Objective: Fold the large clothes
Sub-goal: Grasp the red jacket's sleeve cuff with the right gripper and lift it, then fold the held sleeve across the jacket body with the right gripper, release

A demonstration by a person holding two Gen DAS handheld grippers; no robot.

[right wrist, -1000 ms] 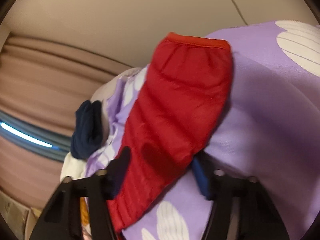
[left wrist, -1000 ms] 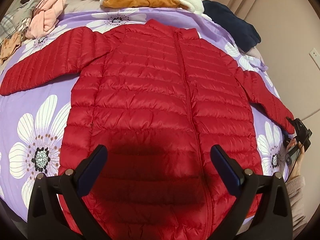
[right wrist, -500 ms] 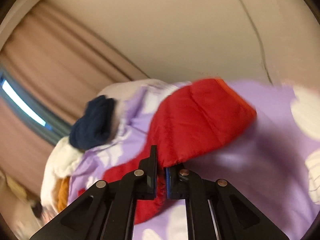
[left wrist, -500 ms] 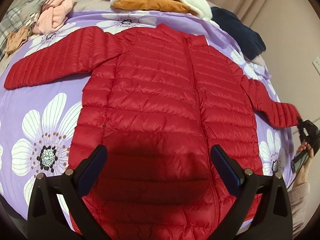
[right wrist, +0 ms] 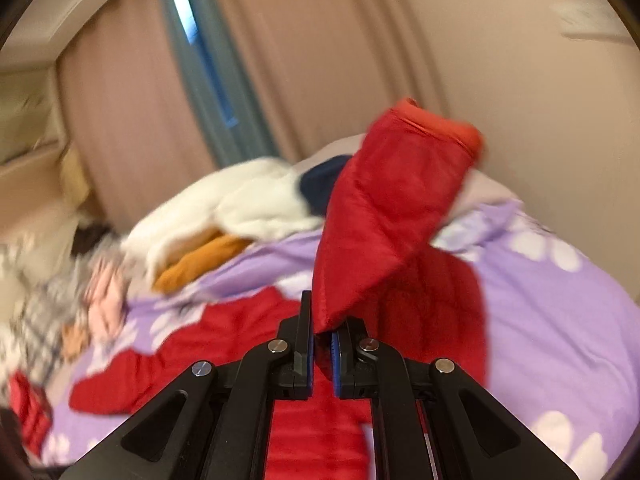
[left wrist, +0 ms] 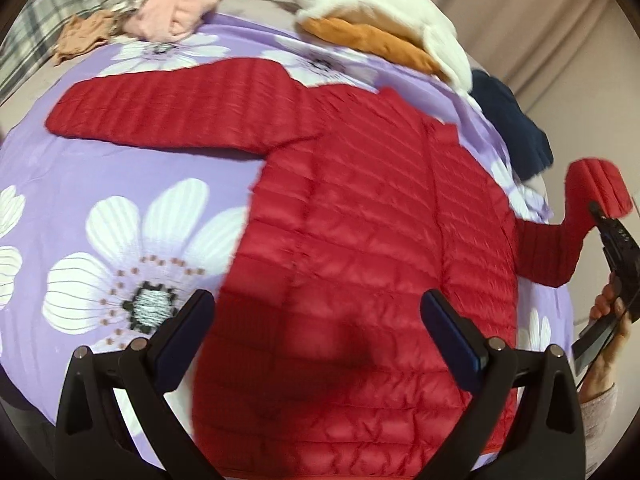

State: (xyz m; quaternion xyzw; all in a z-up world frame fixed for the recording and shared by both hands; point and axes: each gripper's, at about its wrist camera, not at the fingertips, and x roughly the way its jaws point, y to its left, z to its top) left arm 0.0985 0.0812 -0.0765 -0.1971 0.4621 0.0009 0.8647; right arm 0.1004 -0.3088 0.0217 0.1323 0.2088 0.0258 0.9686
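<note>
A red quilted jacket (left wrist: 360,240) lies front up on a purple flowered bedspread (left wrist: 120,208). Its left sleeve (left wrist: 180,108) is stretched out flat. My left gripper (left wrist: 320,320) is open and empty, hovering over the jacket's hem. My right gripper (right wrist: 321,344) is shut on the right sleeve (right wrist: 392,208) near its cuff and holds it raised off the bed. In the left wrist view the right gripper (left wrist: 612,236) shows at the right edge with the lifted sleeve cuff (left wrist: 596,184) above it.
Other clothes lie at the bed's far end: a white fleece over an orange garment (left wrist: 372,40), a pink garment (left wrist: 180,12), a navy garment (left wrist: 512,120). A beige wall and curtains (right wrist: 320,60) stand close behind the bed.
My right gripper shut on the right sleeve and lifted it off the bed, swinging toward the jacket. My left gripper shifted left over the hem and stayed open.
</note>
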